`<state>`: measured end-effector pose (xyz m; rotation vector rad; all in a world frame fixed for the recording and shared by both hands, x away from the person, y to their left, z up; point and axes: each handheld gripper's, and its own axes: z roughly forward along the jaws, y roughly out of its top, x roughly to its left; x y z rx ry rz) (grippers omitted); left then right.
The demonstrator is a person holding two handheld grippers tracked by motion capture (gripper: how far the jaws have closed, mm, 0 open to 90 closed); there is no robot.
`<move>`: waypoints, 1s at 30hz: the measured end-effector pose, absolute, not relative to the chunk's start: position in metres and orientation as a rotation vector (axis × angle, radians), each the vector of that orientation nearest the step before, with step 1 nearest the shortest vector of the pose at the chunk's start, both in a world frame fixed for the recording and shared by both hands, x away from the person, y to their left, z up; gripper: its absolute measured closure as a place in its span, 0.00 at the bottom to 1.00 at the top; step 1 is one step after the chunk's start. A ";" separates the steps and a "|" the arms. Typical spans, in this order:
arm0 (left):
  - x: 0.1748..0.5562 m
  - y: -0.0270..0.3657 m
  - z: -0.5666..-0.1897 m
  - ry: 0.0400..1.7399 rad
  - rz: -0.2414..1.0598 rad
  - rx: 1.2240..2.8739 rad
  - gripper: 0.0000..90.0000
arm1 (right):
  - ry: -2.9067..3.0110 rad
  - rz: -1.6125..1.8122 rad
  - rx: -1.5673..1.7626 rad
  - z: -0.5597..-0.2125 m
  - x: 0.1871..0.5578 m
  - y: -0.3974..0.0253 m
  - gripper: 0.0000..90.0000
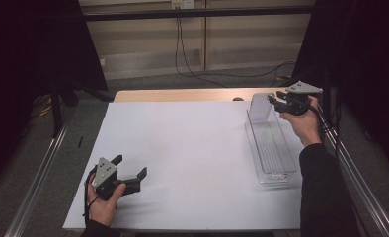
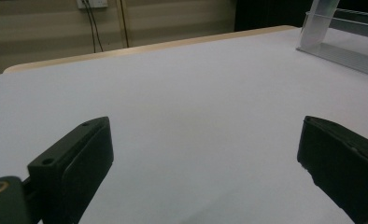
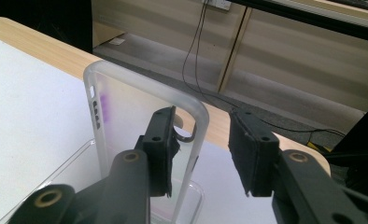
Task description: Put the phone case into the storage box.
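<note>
A frosted clear phone case (image 1: 258, 107) stands upright at the far end of a long clear plastic tray (image 1: 272, 145) on the right of the white table. My right gripper (image 1: 275, 96) is at the case's top far corner. In the right gripper view the case (image 3: 140, 107) has its rounded side rim between the jaws of that gripper (image 3: 203, 114), which stand apart and open, one jaw behind the case wall. My left gripper (image 1: 130, 165) rests low at the near left, open wide (image 2: 205, 126) over bare table, pointing towards the tray (image 2: 345, 51) and case (image 2: 317, 23).
White sheet (image 1: 182, 148) covers the table; a strip of wooden top (image 1: 182, 95) shows at the far edge. Metal rails (image 1: 39, 173) run along both sides. Black cables (image 1: 182, 64) hang down the back wall to the floor.
</note>
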<state>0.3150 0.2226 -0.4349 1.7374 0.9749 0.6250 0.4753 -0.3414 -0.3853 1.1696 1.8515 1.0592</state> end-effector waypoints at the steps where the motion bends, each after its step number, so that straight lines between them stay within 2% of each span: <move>1: 0.315 0.222 -0.435 0.975 0.618 1.735 0.04 | 1.849 1.064 1.174 -0.386 0.475 -0.341 0.64; 5: 0.315 0.223 -0.435 0.975 0.627 1.734 0.04 | 1.840 1.068 1.193 -0.387 0.474 -0.342 0.56; 7: 0.316 0.223 -0.435 0.977 0.628 1.734 0.04 | 1.840 1.087 1.198 -0.388 0.473 -0.343 0.56; 19: 0.316 0.221 -0.434 0.969 0.625 1.731 0.04 | 1.811 1.121 1.244 -0.388 0.463 -0.345 0.27; 22: 0.315 0.221 -0.434 0.964 0.627 1.730 0.04 | 1.792 1.116 1.269 -0.388 0.460 -0.345 0.22; 24: 0.314 0.222 -0.433 0.960 0.632 1.733 0.04 | 1.782 1.114 1.281 -0.387 0.459 -0.346 0.24; 27: 0.315 0.225 -0.433 0.986 0.629 1.711 0.04 | 1.768 1.127 1.315 -0.386 0.457 -0.346 0.15; 30: 0.314 0.227 -0.432 0.988 0.632 1.702 0.04 | 1.749 1.128 1.332 -0.384 0.455 -0.344 0.13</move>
